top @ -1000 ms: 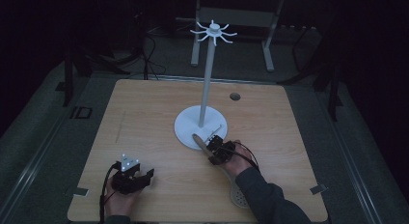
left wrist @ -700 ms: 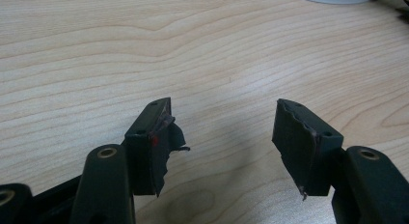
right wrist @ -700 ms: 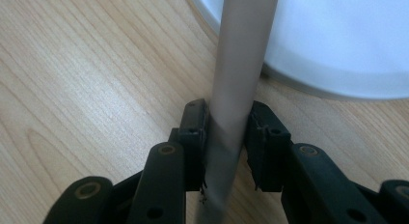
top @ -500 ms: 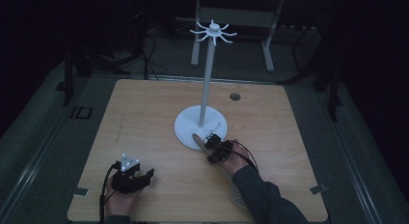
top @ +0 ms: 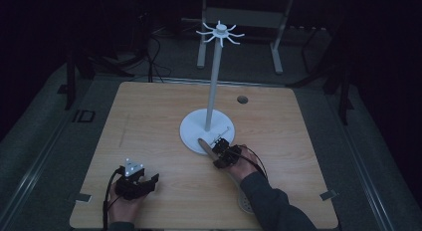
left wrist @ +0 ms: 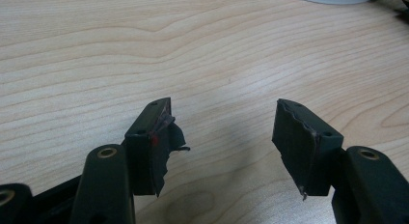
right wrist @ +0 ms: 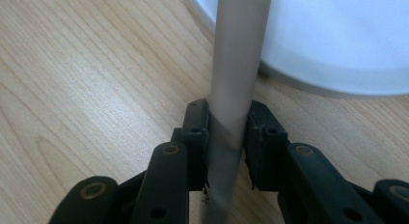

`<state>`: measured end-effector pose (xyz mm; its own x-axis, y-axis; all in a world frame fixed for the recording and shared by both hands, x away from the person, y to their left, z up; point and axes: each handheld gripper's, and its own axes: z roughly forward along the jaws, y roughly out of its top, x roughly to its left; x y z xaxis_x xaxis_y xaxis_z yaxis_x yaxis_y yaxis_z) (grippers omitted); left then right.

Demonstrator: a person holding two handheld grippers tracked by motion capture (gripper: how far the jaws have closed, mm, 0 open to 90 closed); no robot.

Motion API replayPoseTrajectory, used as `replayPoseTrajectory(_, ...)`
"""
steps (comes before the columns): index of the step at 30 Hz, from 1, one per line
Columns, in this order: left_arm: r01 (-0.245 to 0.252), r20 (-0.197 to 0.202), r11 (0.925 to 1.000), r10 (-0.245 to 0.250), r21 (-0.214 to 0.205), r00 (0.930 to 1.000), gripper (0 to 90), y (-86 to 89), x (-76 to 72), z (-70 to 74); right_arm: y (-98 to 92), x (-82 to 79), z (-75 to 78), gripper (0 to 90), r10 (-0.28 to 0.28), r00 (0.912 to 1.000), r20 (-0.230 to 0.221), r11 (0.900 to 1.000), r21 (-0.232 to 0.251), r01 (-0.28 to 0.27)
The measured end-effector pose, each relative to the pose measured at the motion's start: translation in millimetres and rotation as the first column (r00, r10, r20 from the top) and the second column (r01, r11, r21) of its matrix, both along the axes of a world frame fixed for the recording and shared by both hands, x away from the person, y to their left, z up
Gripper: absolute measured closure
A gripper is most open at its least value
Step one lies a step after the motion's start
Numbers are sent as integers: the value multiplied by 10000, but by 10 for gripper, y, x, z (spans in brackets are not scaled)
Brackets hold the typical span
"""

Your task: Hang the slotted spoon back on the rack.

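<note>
A white stand with a round base and a tall pole, topped by a ring of hooks, rises at the table's middle. A pale long-handled utensil lies in front of the base; its slotted head rests beside the person's right forearm. My right gripper is shut on its handle. In the right gripper view, both pads press the grey handle just short of the white base. My left gripper rests at the front left, and its jaws stand open over bare wood.
The wooden table has a small round hole at the back right and tape marks near its front corners. Dark floor surrounds it, with metal frame legs and cables behind.
</note>
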<state>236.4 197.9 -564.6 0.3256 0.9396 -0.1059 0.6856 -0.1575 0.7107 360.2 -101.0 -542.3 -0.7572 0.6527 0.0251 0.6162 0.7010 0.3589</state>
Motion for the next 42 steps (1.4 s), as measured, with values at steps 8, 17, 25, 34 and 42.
replayPoseTrajectory(8,-2,31,10000,2,7,10000,400,3,-5,4,3,-17,12,727,18,10000,45,9999,101,-18)
replayPoseTrajectory(17,27,21,10000,-27,20,10000,400,-5,-7,4,25,-95,173,740,93,9970,767,9981,601,-139)
replayPoseTrajectory(25,49,-2,10000,-49,25,10000,400,-12,-7,2,-27,-111,324,740,-117,9897,1424,9913,1316,-72)
replayPoseTrajectory(34,51,5,10000,-51,46,10000,400,-16,-6,-1,-139,-106,503,741,-628,9733,2209,9731,2302,105)
replayPoseTrajectory(42,66,18,10000,-66,52,10000,400,-16,-8,1,-201,-110,638,741,-914,9580,2718,9577,2876,98)
